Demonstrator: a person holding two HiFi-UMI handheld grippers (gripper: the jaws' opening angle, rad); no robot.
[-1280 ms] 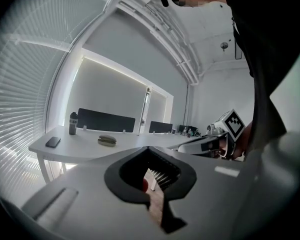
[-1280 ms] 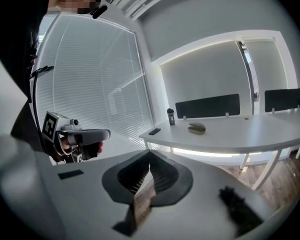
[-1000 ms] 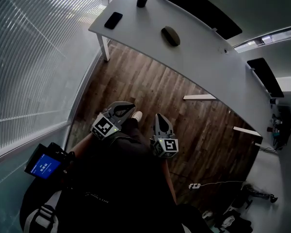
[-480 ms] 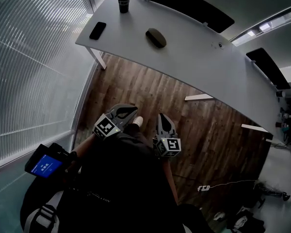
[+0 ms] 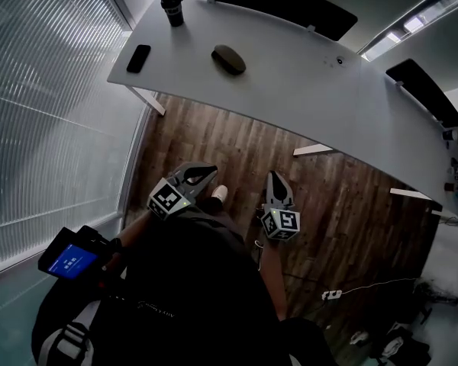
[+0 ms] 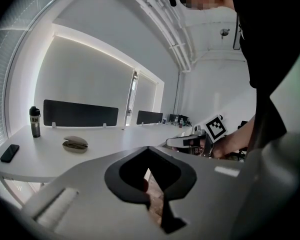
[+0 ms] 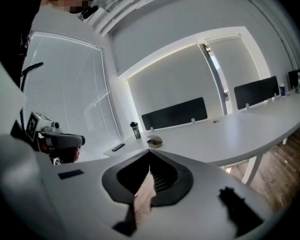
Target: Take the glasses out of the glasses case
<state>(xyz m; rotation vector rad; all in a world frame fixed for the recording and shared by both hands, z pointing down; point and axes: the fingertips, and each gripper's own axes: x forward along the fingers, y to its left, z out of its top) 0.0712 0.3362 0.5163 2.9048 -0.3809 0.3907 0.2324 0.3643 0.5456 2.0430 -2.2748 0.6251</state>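
Spotted case (image 5: 228, 59) toward desk (image 5: 313, 82) left end, right of phone (image 5: 138, 58); glasses unseen, presumably inside. Held left gripper (image 5: 204, 174) and right gripper (image 5: 275, 183) pinched together, empty, low over floor (image 5: 237, 143), well short of desk: nothing to grab yet.

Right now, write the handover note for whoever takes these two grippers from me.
Left gripper: jaws shut, empty, held above the brown wooden floor, short of the desk.
Right gripper: jaws shut, empty, alongside the left one.
Olive-grey oval glasses case: lies on the long white desk, well clear of both grippers. No glasses in sight.
Done: nothing yet.
Left: reach the case, open it, lift the glasses out.
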